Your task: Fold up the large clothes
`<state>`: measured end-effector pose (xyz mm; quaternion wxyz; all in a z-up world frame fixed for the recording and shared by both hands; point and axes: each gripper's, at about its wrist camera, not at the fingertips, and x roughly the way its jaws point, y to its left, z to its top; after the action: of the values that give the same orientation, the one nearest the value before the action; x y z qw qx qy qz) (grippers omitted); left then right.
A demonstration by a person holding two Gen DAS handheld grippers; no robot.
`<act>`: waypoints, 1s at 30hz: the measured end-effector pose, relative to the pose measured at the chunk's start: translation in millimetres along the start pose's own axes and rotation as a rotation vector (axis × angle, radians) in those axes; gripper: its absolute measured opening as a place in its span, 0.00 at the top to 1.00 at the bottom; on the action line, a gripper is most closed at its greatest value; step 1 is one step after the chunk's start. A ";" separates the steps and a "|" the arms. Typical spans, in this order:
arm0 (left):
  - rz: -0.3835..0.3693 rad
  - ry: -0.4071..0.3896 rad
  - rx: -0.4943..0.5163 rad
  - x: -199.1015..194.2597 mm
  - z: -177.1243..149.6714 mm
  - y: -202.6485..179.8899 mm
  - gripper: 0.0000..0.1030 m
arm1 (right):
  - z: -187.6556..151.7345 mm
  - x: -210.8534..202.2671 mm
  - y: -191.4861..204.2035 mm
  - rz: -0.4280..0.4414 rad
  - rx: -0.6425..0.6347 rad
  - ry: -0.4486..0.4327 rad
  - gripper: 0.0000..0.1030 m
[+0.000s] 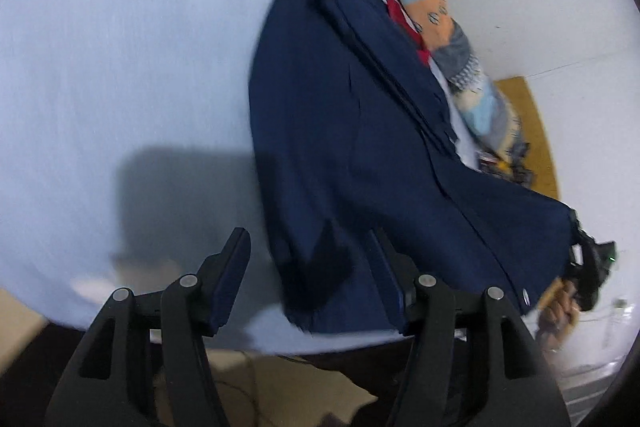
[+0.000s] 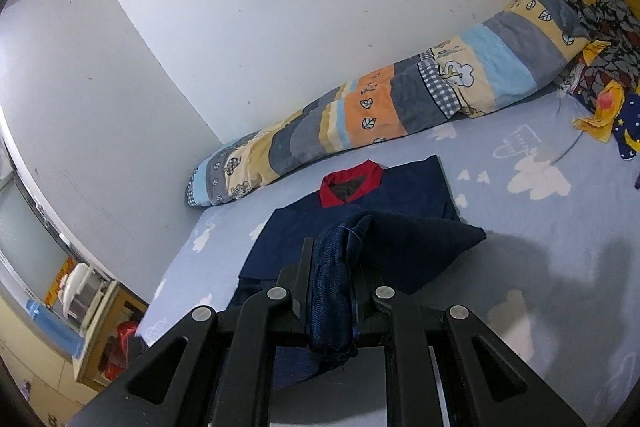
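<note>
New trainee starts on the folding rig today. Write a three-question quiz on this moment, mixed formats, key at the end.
1. True or false: the right gripper is shut on a bunch of the navy garment.
2. Multiple choice: what colour is the garment's collar? A) yellow B) red C) white
3. Fill in: the left gripper has its jaws ____, with no fabric pinched between them.

Key
1. True: dark blue cloth is squeezed between its fingers.
2. B: the red collar lies at the far end of the garment, toward the rolled striped quilt.
3. Open: it hangs above the light blue bedsheet at the garment's edge.
</note>
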<state>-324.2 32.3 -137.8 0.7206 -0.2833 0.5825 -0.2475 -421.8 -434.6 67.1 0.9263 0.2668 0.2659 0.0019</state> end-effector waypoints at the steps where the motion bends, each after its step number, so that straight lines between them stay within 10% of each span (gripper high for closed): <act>1: -0.025 0.012 -0.012 7.1 -11.7 3.4 0.43 | -2.6 -1.4 -0.5 0.001 0.004 0.001 0.88; 11: -0.016 -0.038 -0.028 62.2 -19.5 -24.7 0.41 | -24.8 -14.8 -10.4 -0.024 0.051 0.004 0.88; 12: 0.017 -0.069 -0.001 61.0 -20.3 -32.8 0.75 | -26.9 -16.1 -11.8 -0.024 0.055 0.005 0.88; 13: 0.041 -0.077 0.030 62.5 -19.6 -38.0 0.85 | -29.0 -17.6 -12.8 -0.026 0.057 0.006 0.88; 30: 0.098 -0.261 0.170 -24.2 -29.2 -36.1 0.85 | -77.0 -56.6 -18.6 -0.007 0.057 0.036 0.88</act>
<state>-358.5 19.5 -100.4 0.8226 -0.2225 0.4740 -0.2216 -510.9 -420.9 30.6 0.9135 0.2921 0.2832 -0.0040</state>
